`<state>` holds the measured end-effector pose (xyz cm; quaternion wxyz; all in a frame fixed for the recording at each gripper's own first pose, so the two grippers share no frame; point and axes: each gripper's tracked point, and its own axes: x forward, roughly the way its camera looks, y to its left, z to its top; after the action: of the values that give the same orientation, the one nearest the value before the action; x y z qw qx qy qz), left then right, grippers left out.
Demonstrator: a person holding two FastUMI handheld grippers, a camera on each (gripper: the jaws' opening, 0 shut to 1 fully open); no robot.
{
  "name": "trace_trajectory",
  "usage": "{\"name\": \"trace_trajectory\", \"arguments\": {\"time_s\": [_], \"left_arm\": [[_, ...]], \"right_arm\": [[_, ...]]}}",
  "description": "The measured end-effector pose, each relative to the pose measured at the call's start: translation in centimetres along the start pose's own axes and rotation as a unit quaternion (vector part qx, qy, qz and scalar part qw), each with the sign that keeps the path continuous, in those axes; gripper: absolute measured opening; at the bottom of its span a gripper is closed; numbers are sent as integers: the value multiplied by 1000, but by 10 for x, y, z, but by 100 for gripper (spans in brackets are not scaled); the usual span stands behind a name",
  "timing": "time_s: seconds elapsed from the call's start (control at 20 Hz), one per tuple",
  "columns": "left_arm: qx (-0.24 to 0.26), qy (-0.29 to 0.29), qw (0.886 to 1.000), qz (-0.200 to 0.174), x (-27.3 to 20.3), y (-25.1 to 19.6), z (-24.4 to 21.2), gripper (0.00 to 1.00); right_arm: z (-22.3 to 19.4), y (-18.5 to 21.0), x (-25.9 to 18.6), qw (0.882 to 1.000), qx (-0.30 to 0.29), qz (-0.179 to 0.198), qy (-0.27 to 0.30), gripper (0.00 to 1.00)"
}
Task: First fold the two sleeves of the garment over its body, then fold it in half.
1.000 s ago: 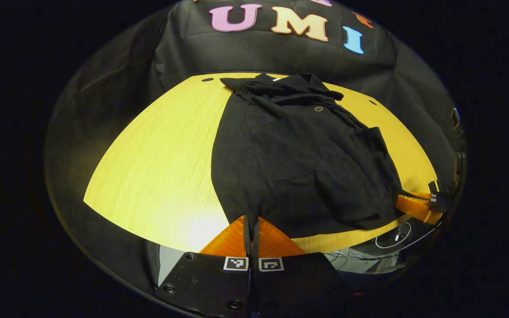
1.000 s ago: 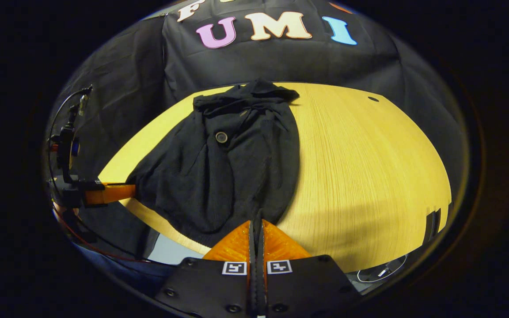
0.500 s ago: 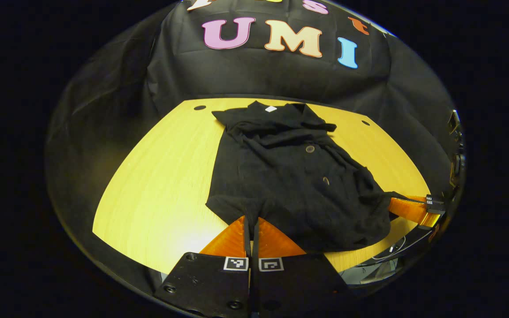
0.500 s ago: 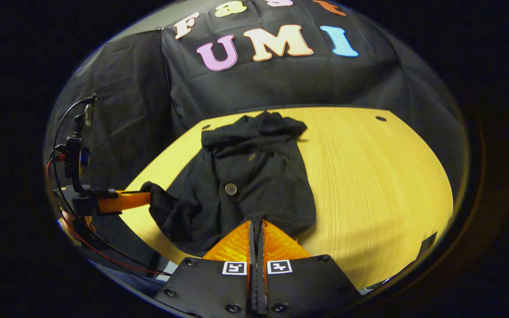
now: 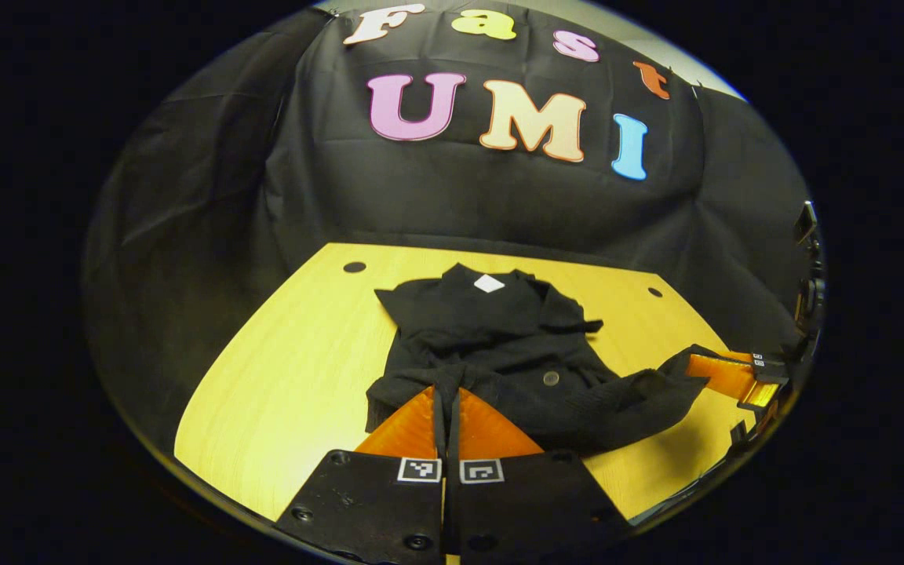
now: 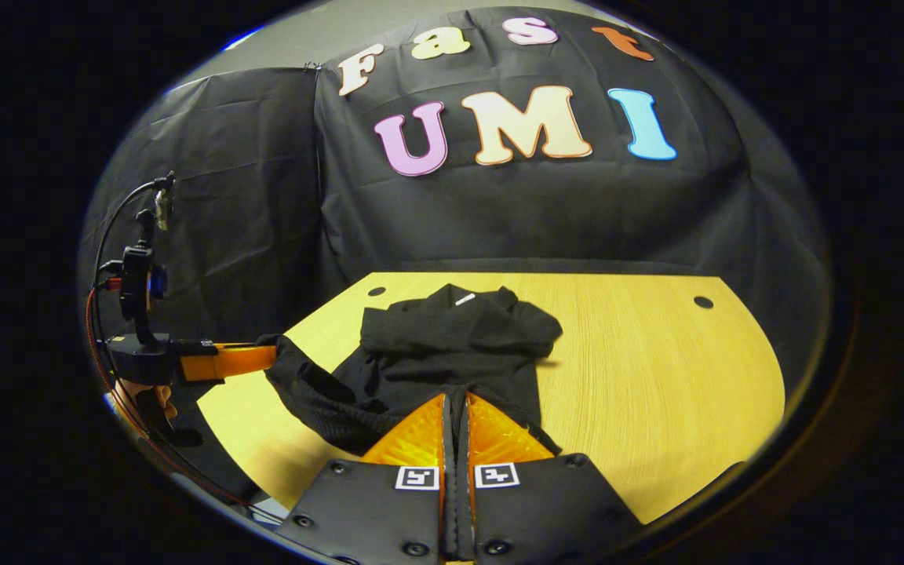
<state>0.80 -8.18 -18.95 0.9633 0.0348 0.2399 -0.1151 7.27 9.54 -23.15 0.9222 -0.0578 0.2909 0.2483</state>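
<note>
A: Two grippers, and each has a lower corner of the garment [image 5: 499,353]. Your left gripper [image 5: 446,408] has its fingers pressed together on the hem at the near left, and your right gripper [image 6: 456,416] is clamped the same way on its corner.

B: So where does the cloth lie from my fingers?

A: Straight ahead of both. The hem is raised at your fingertips, and the body runs away from you along the surface [image 5: 295,369] to the collar [image 5: 491,284] at the far end. That is its long axis, in line with your fingers.

B: Which hand is nearer the collar?

A: Neither that I can tell; in the right gripper view your left gripper [image 6: 264,359] stands about level with the right. The sleeves look already folded in, so I judge you are partway through the halving fold. Carry both corners forward together toward the collar, or the fold may skew.
</note>
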Motion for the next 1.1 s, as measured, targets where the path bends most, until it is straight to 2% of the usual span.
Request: {"name": "trace_trajectory", "arguments": {"time_s": [0.2,0.25,0.75,0.8,0.85,1.1], "left_arm": [[-6,-15,1000,-10,34,1,30,0],[-7,-16,1000,-12,26,17,57,0],[-20,-42,998,-29,120,38,129,0],[-21,-43,998,-29,132,40,134,0],[-20,-43,998,-30,145,42,136,0],[-8,-22,999,-37,199,45,135,0]], "right_arm": [[27,-8,26,1000,-15,-13,-5,2],[34,-11,34,1000,-13,-18,-6,2],[117,-44,111,997,-10,-73,-32,4],[120,-47,122,996,-15,-78,-29,6],[122,-49,132,996,-21,-83,-26,0],[128,-64,183,995,-28,-97,-11,2]]}}
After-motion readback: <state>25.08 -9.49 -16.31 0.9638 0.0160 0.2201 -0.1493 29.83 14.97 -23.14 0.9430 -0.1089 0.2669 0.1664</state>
